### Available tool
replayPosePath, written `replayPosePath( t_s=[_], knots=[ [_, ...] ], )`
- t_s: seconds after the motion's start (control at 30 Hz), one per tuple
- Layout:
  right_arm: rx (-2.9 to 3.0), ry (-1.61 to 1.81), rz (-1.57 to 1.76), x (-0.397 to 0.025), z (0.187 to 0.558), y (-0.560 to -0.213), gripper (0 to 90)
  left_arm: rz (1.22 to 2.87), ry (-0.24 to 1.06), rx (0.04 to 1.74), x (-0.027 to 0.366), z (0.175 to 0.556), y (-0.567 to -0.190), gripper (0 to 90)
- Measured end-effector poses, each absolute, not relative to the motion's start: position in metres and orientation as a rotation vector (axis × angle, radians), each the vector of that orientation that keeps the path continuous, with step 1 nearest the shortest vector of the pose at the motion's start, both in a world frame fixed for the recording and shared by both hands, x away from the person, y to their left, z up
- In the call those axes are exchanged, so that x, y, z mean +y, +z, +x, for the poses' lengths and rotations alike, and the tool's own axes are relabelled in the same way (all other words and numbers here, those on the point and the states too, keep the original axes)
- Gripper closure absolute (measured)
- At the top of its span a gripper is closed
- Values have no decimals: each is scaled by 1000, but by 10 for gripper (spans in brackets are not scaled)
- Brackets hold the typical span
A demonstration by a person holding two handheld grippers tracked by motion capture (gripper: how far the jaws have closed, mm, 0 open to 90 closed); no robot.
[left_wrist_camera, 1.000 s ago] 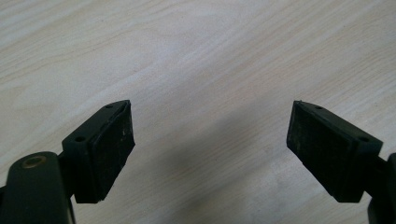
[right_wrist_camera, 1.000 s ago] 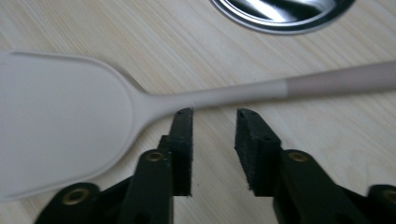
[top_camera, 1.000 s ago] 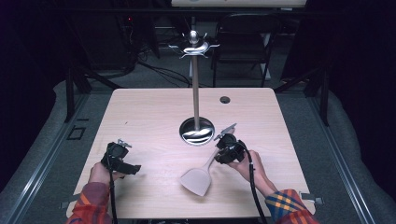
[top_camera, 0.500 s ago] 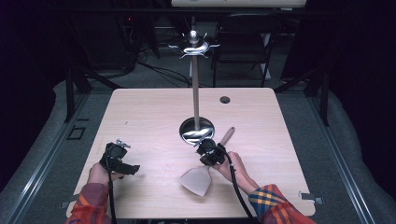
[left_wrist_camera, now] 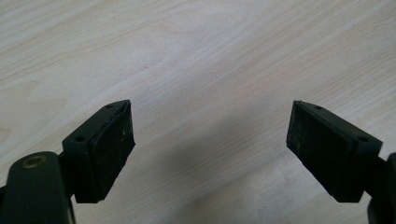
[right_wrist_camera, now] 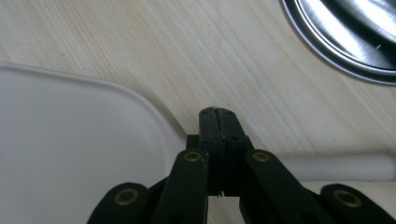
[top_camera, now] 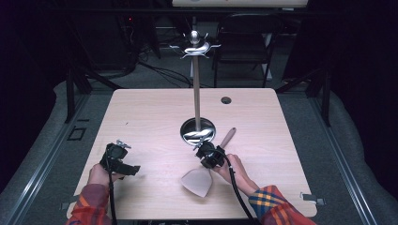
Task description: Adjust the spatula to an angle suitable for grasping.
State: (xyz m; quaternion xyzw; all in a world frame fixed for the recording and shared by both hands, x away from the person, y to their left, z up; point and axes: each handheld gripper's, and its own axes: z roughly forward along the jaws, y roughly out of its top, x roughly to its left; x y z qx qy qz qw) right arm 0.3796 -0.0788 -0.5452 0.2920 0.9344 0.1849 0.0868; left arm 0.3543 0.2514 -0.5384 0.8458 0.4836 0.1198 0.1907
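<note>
The right claw (top_camera: 208,154) is pressed fully closed, its two pads meeting with nothing between them. In the right gripper view the closed tips (right_wrist_camera: 218,122) sit directly over the neck of the spatula (top_camera: 204,173), where the pale blade (right_wrist_camera: 70,154) narrows into the white shaft; whether the tips touch the spatula I cannot tell. The blade spreads out on one side of the tips, the shaft on the other. Just beyond the claw lies the shiny round base of the stand (top_camera: 198,130).

The left claw (top_camera: 123,165) is spread wide open over bare table (left_wrist_camera: 196,60), well apart from the spatula.
</note>
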Motion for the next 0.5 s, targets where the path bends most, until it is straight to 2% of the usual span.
replayPosePath(
  t_s=[0.5],
  knots=[
    [2819,471,886,-83,379,-543,900,2374,340,1363,252,354,-538,150]
  ],
)
